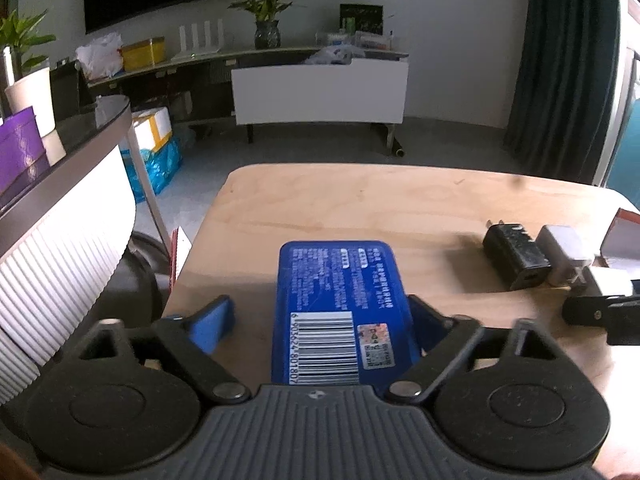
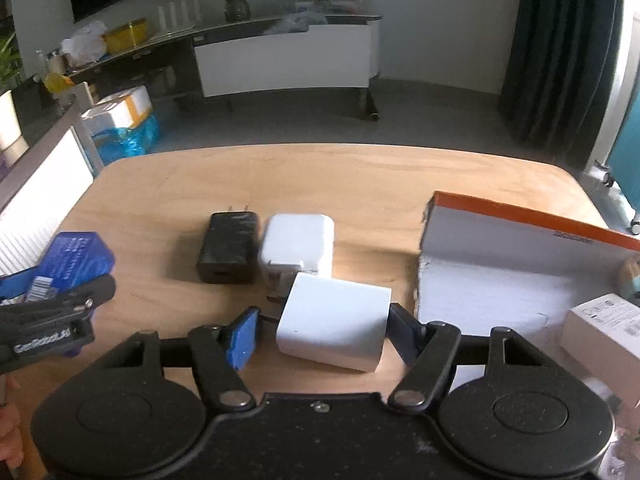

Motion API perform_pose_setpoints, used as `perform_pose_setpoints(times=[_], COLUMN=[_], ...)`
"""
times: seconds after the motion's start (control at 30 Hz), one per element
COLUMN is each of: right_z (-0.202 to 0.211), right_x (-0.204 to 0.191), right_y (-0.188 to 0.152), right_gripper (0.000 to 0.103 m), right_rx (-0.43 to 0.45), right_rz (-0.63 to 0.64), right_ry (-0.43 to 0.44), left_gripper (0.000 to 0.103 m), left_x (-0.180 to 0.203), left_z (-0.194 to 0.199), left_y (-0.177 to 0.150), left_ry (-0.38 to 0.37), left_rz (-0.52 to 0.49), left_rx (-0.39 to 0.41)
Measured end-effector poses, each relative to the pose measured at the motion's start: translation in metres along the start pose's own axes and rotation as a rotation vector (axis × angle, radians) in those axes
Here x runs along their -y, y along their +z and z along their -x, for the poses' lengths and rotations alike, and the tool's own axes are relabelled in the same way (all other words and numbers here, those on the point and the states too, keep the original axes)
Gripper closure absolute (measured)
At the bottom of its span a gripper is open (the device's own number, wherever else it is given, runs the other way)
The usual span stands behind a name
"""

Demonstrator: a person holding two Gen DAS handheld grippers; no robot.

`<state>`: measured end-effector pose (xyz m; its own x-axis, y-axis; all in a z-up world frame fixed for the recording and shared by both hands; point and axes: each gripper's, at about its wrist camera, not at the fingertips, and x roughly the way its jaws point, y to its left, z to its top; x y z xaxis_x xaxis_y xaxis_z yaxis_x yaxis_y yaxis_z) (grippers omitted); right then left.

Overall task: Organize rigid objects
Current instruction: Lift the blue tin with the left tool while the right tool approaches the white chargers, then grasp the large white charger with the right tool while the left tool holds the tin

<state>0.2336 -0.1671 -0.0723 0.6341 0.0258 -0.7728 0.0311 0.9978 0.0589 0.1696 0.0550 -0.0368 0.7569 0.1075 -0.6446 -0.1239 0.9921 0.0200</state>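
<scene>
A blue tin (image 1: 340,308) with a barcode lies on the wooden table (image 1: 360,200) between the fingers of my left gripper (image 1: 324,320). The jaws are open; the right pad is against the tin and the left pad stands apart from it. The tin also shows at the left in the right wrist view (image 2: 72,260). My right gripper (image 2: 324,332) is open around a white charger cube (image 2: 334,322), with a gap on the left side. A black charger (image 2: 230,248) and a second white charger (image 2: 298,246) lie side by side just beyond it.
An open white box with an orange rim (image 2: 520,264) stands at the right, with a small white carton (image 2: 604,328) in front of it. A ribbed white panel (image 1: 60,280) stands left of the table. The table's far edge drops to the floor.
</scene>
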Motion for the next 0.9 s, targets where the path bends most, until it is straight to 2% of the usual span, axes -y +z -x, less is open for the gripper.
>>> perform_pose_setpoints(times=[0.03, 0.1, 0.23, 0.33, 0.47, 0.53, 0.57, 0.6, 0.9], right_z=[0.003, 0.008, 0.02, 0.024, 0.024, 0.024, 0.024, 0.023, 0.046], right_x=[-0.001, -0.004, -0.019, -0.03, -0.036, -0.037, -0.038, -0.038, -0.037], right_y=[-0.001, -0.007, -0.02, -0.025, -0.024, -0.025, -0.025, -0.025, -0.023], right_gripper=[0.022, 0.022, 0.022, 0.022, 0.02, 0.019, 0.021, 0.021, 0.022], right_rx=[0.0, -0.003, -0.012, -0.01, -0.013, -0.014, -0.011, -0.01, 0.054], right_rz=[-0.002, 0.0, 0.052, 0.103, 0.119, 0.114, 0.118, 0.114, 0.064], right_ry=[0.012, 0.04, 0.104, 0.114, 0.103, 0.1, 0.094, 0.095, 0.115], left_gripper=[0.027, 0.041, 0.041, 0.04, 0.027, 0.028, 0.037, 0.041, 0.042], left_x=[-0.001, -0.001, -0.001, 0.0, -0.002, -0.003, -0.004, -0.003, -0.009], left_z=[0.001, 0.003, 0.006, 0.007, 0.002, 0.002, 0.002, 0.003, 0.028], left_y=[0.001, 0.001, -0.001, -0.003, -0.003, -0.002, -0.001, -0.001, 0.004], left_ry=[-0.01, -0.023, -0.042, -0.046, -0.021, -0.019, -0.021, -0.025, -0.031], left_rz=[-0.003, -0.001, 0.001, -0.012, -0.005, 0.004, 0.005, 0.0, 0.079], left_rx=[0.006, 0.012, 0.009, 0.016, 0.018, 0.021, 0.024, 0.029, -0.006])
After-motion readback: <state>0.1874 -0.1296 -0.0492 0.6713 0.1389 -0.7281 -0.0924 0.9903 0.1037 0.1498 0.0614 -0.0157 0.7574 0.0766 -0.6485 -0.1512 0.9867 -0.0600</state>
